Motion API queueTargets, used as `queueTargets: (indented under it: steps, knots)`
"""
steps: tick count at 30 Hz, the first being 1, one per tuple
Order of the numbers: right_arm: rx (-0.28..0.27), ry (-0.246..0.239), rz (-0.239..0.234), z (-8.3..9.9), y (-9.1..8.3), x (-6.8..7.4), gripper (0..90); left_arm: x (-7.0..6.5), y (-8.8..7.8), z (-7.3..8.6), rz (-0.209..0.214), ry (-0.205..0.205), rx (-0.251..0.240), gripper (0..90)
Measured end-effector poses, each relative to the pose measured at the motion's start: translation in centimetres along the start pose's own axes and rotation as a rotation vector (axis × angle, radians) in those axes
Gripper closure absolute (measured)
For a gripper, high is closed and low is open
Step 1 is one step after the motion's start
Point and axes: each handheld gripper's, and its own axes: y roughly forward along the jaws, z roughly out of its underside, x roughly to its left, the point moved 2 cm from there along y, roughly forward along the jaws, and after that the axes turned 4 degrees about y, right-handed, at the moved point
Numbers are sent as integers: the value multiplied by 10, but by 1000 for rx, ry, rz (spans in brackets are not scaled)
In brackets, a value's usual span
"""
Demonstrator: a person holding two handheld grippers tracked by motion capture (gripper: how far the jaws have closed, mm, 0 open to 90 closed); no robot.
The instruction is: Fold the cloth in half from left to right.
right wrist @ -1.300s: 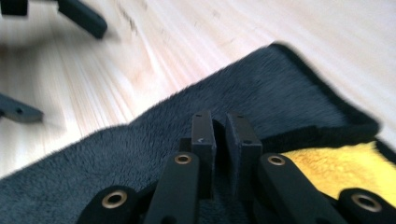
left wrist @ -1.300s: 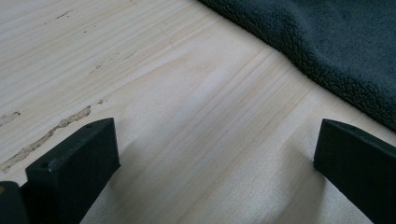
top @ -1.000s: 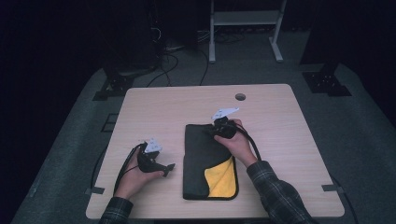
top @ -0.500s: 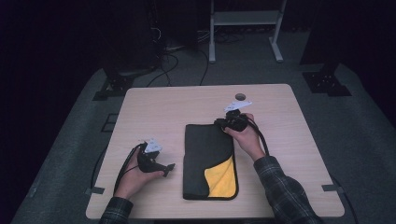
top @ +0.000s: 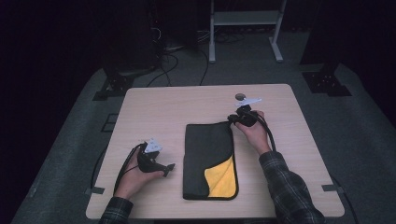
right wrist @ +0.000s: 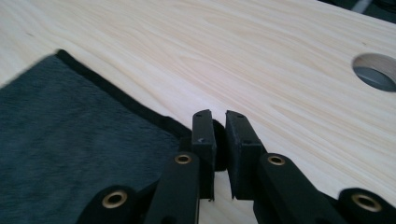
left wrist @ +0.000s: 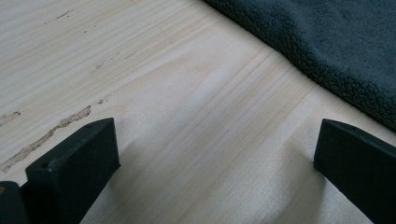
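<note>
A dark folded cloth lies in the middle of the table, with its yellow underside turned up at the near right corner. My right gripper is at the cloth's far right corner. In the right gripper view the jaws stand almost together, and the cloth's dark hem runs in between them. My left gripper rests on the wood to the left of the cloth. Its jaws are wide apart over bare table, with the cloth's edge just beyond them.
The wooden table has a round cable hole near its far edge, close to my right gripper. Beyond the table, cables and a white stand sit on the dark floor.
My right hand has moved to the right and a little farther away, from over the cloth's far part to its far right corner. The left hand has stayed where it was.
</note>
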Motion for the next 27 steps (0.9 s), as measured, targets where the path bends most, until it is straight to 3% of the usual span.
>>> queueTargets:
  steps: [5,14,20,27]
  knots:
    - [3,10,51,4,1,-13,778,0,0,0,0,0,0,0]
    - [-26,10,52,2,-20,-20,718,0,0,0,0,0,0,0]
    - [-33,-20,2,8,-38,-11,690,0,0,0,0,0,0,0]
    - [-33,-57,-95,20,-52,15,662,0,0,0,0,0,3,0]
